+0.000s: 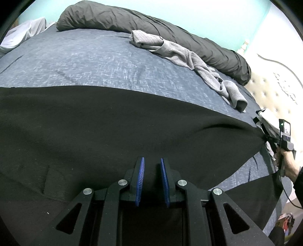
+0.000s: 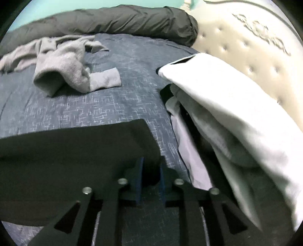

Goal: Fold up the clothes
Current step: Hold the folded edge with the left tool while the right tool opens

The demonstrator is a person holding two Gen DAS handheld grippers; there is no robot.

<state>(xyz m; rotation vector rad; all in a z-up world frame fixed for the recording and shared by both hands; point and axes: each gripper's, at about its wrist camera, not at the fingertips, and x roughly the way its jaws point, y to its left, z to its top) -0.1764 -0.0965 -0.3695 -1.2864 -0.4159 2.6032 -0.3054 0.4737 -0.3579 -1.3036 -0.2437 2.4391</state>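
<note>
Stretching between both, black garment [image 1: 113,132], left gripper [image 1: 152,181] and right gripper [image 2: 150,181] clamped on it

A bed's blue bedspread [image 1: 85,62] with a pale crosshatch weave fills the middle of both views. Along its far edge lies a long dark grey rolled duvet [image 1: 117,20], set against a mint-green wall [image 1: 198,17]. To the right stands a cream tufted headboard [image 2: 251,56] with a dark scrolled ornament near its top. In the left wrist view's lower right corner, some colourful clutter shows, too small to identify.
</note>
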